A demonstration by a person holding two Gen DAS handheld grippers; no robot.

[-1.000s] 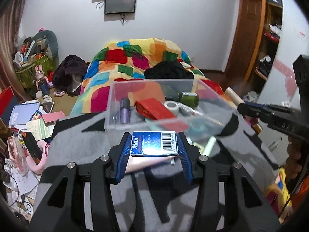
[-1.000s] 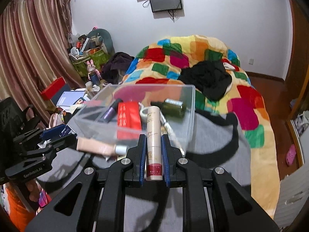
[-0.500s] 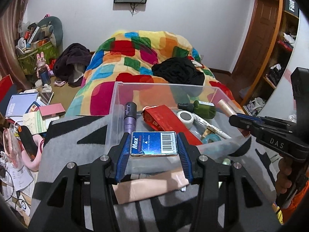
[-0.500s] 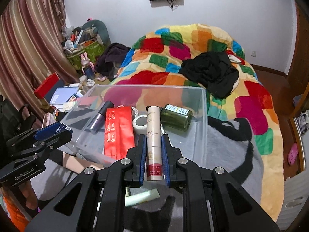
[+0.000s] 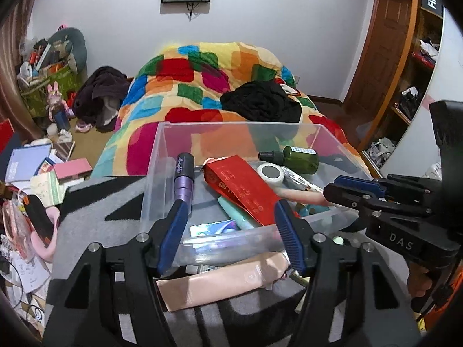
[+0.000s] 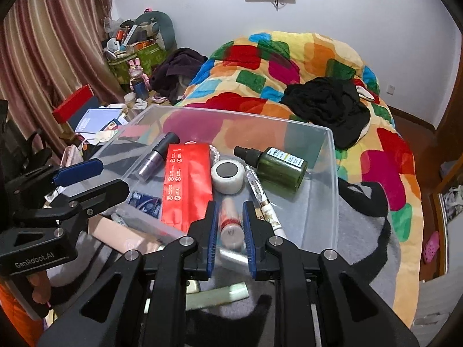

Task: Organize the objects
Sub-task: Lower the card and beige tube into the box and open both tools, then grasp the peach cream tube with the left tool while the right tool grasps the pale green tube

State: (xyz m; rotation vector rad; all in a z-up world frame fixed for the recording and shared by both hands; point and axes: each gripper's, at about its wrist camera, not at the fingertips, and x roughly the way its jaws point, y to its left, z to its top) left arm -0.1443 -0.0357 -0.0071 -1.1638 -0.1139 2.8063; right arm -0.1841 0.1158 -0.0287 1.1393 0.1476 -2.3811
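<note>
A clear plastic bin [image 5: 324, 133] [image 6: 327, 133] sits on a grey blanket on the bed. My left gripper [image 5: 230, 222] is open and empty above the bin's near wall. The blue Max box [image 5: 214, 227] [image 6: 146, 204] lies inside the bin below it. My right gripper [image 6: 228, 219] is open over the bin's near edge, and the beige tube with a red band [image 6: 230, 225] lies between its fingers in the bin. The bin also holds a red packet [image 6: 186, 182], a purple tube [image 5: 183, 177], a tape roll [image 6: 227, 177], a green bottle [image 6: 282, 167] and a pen [image 6: 262, 199].
A large beige tube [image 5: 220, 283] and a pale green tube [image 6: 217, 295] lie on the blanket in front of the bin. A colourful quilt [image 5: 202, 86] with black clothes [image 5: 260, 104] lies behind. Clutter covers the floor at left [image 5: 31, 167].
Both grippers moved forward over the bin and opened. The blue Max box dropped from my left gripper into the bin, and the beige tube left my right gripper's grip.
</note>
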